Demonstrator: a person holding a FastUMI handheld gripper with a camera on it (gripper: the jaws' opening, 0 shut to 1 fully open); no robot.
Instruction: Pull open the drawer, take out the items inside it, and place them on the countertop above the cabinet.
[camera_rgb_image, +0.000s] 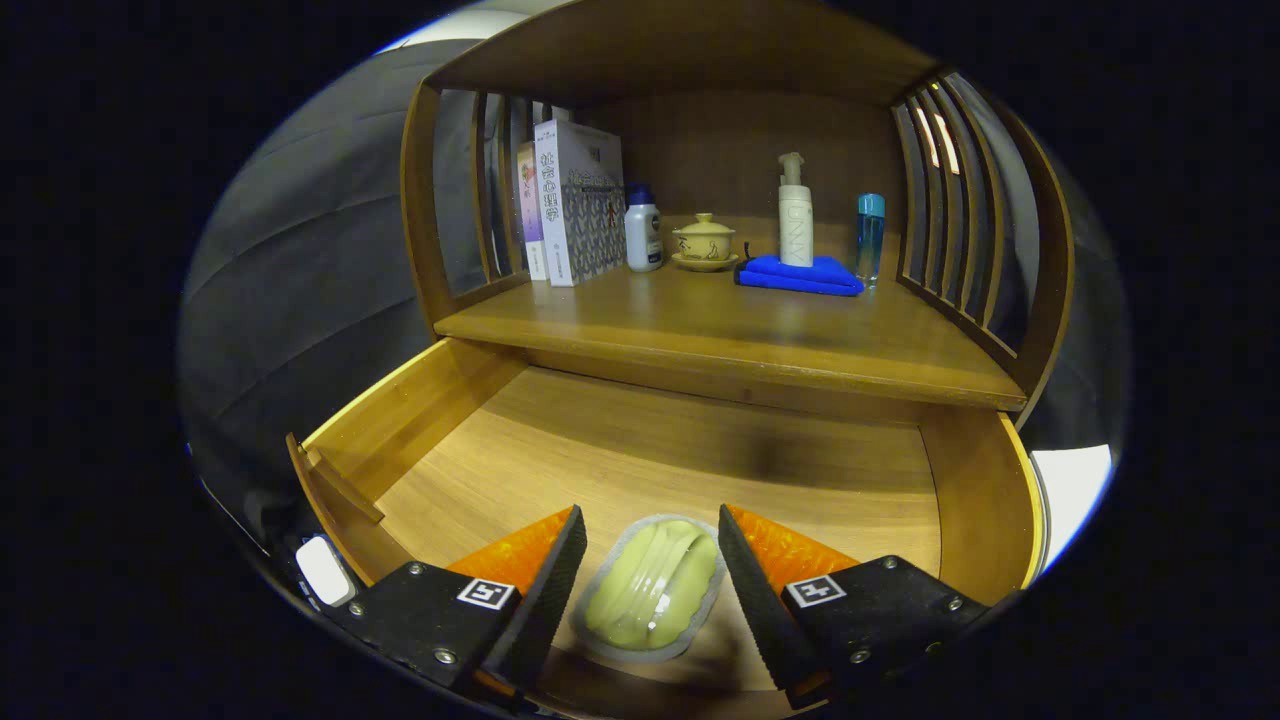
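The wooden drawer (430, 400) is pulled open below the countertop (720, 335). On its floor lies one item, a pale green oval packet in clear wrap (652, 587). It rests between the two fingers of my gripper (650, 535). The fingers stand open on either side of the packet, with small gaps, and do not press on it. The packet's near end is partly hidden in shadow below the fingers.
On the countertop stand several books (570, 205), a white bottle with a blue cap (643, 232), a lidded tea bowl (704, 243), a pump bottle (795, 215) on a blue folded cloth (800, 275), and a slim blue bottle (869, 235). Slatted wooden sides enclose the shelf.
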